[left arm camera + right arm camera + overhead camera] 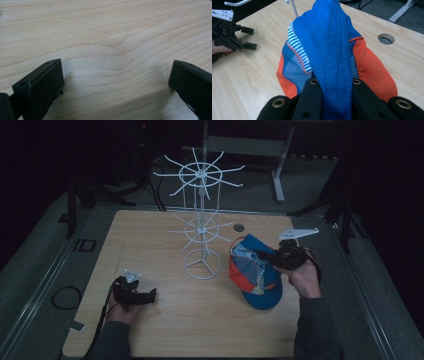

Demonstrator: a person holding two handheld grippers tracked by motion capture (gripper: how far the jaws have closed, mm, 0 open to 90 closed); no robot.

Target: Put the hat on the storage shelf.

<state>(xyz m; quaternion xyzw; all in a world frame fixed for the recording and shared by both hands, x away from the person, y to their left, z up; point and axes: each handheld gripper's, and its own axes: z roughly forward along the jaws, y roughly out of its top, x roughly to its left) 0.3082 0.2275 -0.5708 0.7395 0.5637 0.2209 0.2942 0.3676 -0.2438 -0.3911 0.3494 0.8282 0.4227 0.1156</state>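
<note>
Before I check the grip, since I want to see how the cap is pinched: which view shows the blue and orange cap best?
The right gripper view: the cap fills it, its blue fabric pinched in the right gripper. The high view shows the whole cap small and dim beside the white wire rack. The left gripper view faces bare table.

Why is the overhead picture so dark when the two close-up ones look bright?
High view: dim, only the table and white rack stand out. Left gripper view: bright, sharp wood grain, soft shadows under the jaws. Right gripper view: well lit, the cap sharp, the nearest jaws slightly blurred.
</note>
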